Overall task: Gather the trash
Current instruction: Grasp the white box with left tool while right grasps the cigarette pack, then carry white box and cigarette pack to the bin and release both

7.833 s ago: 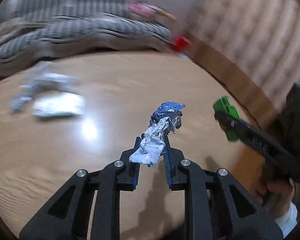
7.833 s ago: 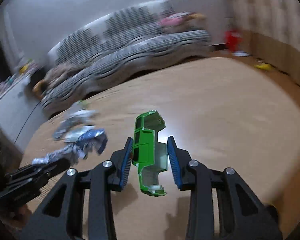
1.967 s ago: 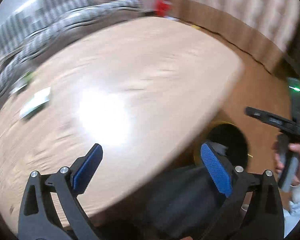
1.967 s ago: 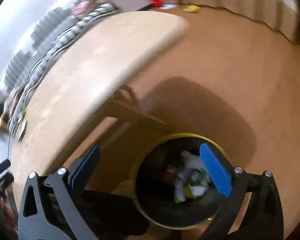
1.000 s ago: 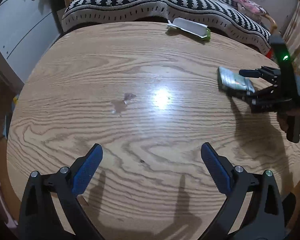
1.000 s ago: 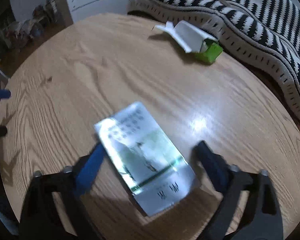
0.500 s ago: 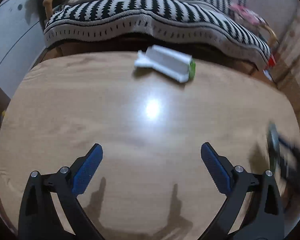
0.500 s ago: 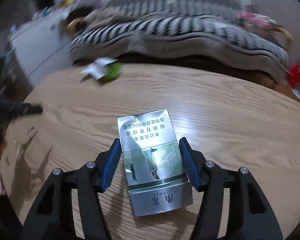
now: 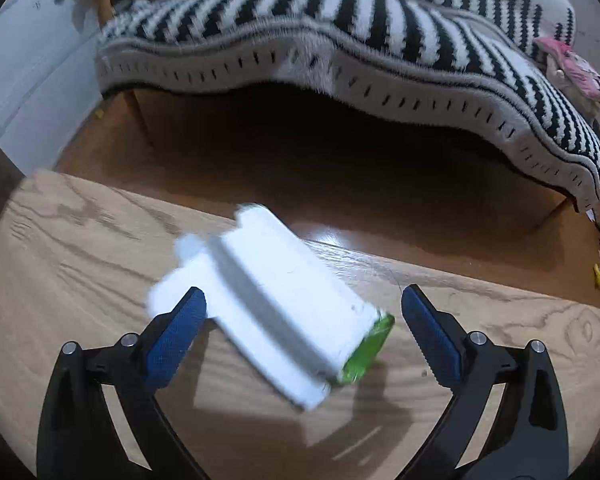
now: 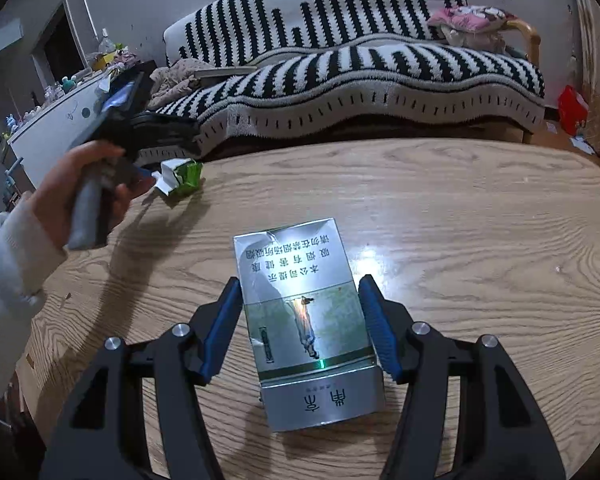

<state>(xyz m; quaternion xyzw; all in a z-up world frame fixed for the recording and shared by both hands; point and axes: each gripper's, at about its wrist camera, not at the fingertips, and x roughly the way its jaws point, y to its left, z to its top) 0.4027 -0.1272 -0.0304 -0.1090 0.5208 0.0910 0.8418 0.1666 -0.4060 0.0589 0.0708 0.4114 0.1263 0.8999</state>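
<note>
Both grippers changed: left gripper (image 9: 302, 312) now closing around white-green carton (image 9: 276, 312), right gripper (image 10: 300, 320) clamps silver pack (image 10: 306, 320)

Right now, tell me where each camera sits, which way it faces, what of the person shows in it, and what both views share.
Left wrist: rides the left tongs, looking steeply down at the white and green carton near the table edge, striped sofa beyond; the jaws are closing around the carton without touching; no hand shows.
Right wrist: rides the right tongs, looking down across the table at the silver pack clamped between its pads; the person's left hand and sleeve show.
Shared: carton, table, sofa.
</note>
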